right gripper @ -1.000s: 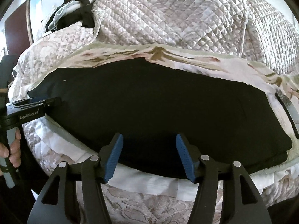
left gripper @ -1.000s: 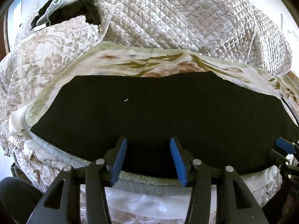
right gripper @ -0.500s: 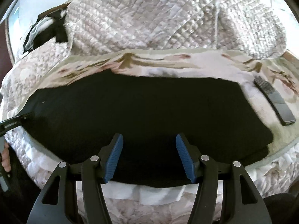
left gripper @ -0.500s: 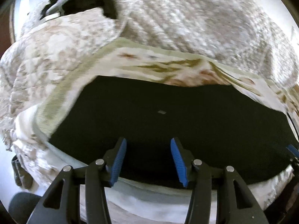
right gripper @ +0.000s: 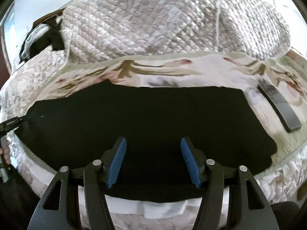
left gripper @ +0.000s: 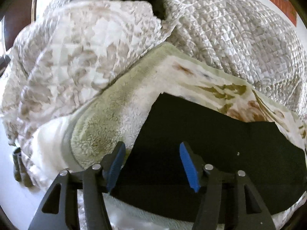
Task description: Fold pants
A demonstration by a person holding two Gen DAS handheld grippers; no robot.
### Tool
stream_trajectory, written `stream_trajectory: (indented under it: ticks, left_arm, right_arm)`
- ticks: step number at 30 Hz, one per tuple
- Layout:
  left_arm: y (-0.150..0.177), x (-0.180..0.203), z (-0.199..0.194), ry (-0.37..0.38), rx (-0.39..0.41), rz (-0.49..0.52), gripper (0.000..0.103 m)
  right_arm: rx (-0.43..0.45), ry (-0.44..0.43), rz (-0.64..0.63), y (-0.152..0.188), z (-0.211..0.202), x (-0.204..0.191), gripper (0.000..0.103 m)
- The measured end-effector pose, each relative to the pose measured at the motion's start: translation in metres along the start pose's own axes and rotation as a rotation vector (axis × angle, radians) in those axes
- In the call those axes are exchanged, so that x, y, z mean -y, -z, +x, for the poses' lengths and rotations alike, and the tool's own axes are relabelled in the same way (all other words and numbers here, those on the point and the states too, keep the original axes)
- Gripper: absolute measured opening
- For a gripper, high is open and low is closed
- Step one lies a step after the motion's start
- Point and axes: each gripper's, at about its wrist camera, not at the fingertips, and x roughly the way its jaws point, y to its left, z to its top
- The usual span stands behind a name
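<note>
On the far left of the right wrist view, a bit of the left tongs pokes in at the left end of the black pants. A few fingers of the person's hand show just below it. From here one cannot tell if those tongs touch the cloth.

In the left wrist view, the left tongs are wide open and hold nothing. The left blue pad sits over the fuzzy green edge of the blanket, right by the pants' left end. The right blue pad sits over the pants. Whether the pads touch the cloth cannot be told.

The pants lie flat in a long dark strip across the flowered blanket on the bed, near its front edge. Behind them a puffy quilt is piled up high. Some dark clothes sit at the back left.

The right tongs are wide open too, with nothing in them. Both blue pads hang over the middle of the pants, near the front edge.

To the right of the pants, a dark remote lies on the blanket, just beside the pants' right end and not touching it.
</note>
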Motion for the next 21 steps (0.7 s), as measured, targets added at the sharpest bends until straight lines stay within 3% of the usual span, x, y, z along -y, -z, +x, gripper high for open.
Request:
stream_trajectory:
  ticks: [4, 8, 9, 13, 15, 21]
  left_arm:
    - [0.001, 0.009, 0.005, -0.024, 0.03, 0.063, 0.072]
    - [-0.001, 0.013, 0.011, -0.049, 0.034, 0.069, 0.074]
    - [-0.001, 0.015, 0.011, -0.057, 0.033, 0.078, 0.07]
    - [0.001, 0.03, 0.009, -0.015, 0.031, 0.134, 0.025]
    - [0.001, 0.037, 0.008, -0.003, 0.026, 0.156, 0.011]
    - [-0.004, 0.041, -0.008, 0.105, 0.013, 0.095, 0.007]
  right_arm:
    - [0.008, -0.008, -0.04, -0.001, 0.002, -0.011, 0.059]
    - [0.007, -0.021, -0.04, -0.001, 0.005, -0.012, 0.059]
    - [0.006, -0.022, -0.042, 0.0, 0.006, -0.012, 0.059]
    - [0.02, -0.033, -0.035, 0.002, 0.004, -0.01, 0.059]
    - [0.029, -0.037, -0.031, 0.003, 0.002, -0.008, 0.059]
    - [0.058, -0.058, -0.008, 0.006, -0.003, 0.001, 0.059]
